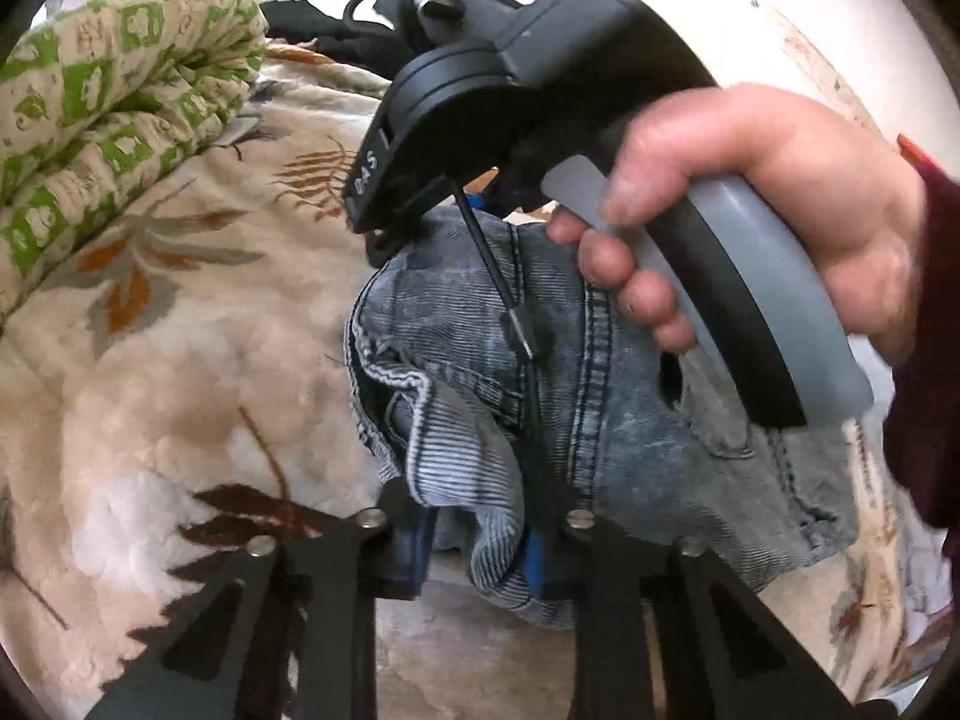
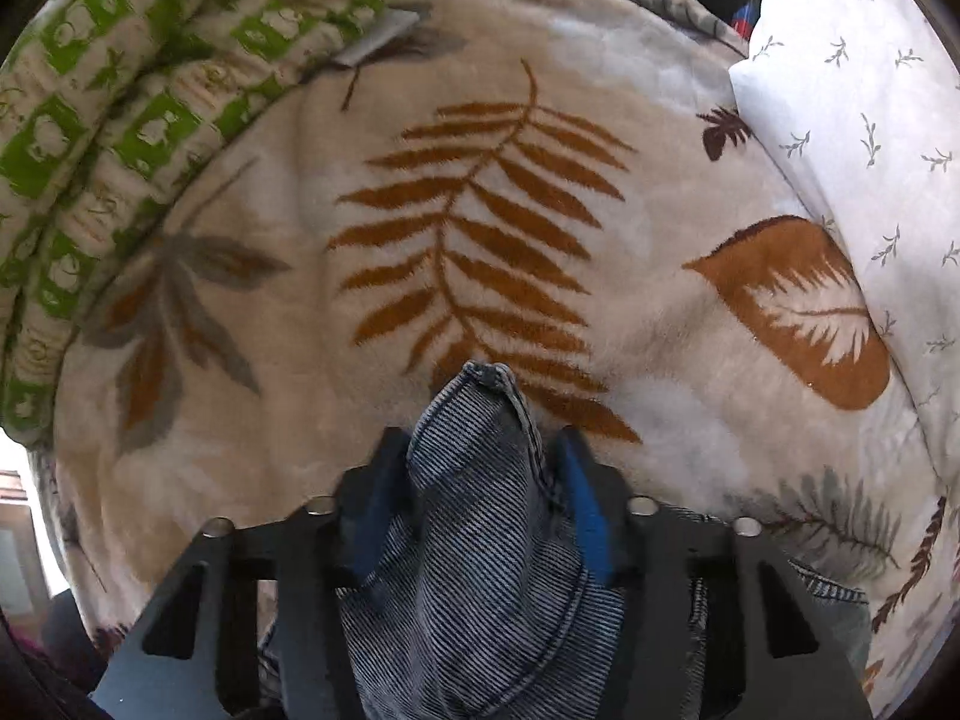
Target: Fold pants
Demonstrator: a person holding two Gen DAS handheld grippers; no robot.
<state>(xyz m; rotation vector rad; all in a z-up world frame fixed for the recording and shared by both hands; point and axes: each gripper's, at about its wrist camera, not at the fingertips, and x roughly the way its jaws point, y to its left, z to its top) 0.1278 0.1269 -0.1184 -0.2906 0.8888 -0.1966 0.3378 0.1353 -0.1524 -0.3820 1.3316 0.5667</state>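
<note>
Both jaws are clenching denim: our left gripper (image 1: 480, 546) is pinching a ribbed fold of the pants (image 1: 606, 372) at lower centre, our right gripper (image 2: 480, 498) a bunched corner at bottom centre. The faded jeans are hanging above the plush leaf-print blanket (image 2: 420, 228), open mid-frame, bounded upper left by a green-patterned quilt (image 2: 114, 120), right by a pillow (image 2: 870, 120).

I see a leaf-print blanket (image 2: 480, 228) with a green quilt (image 2: 120, 108) at ten o'clock, a pillow (image 2: 870, 120) at two.
</note>
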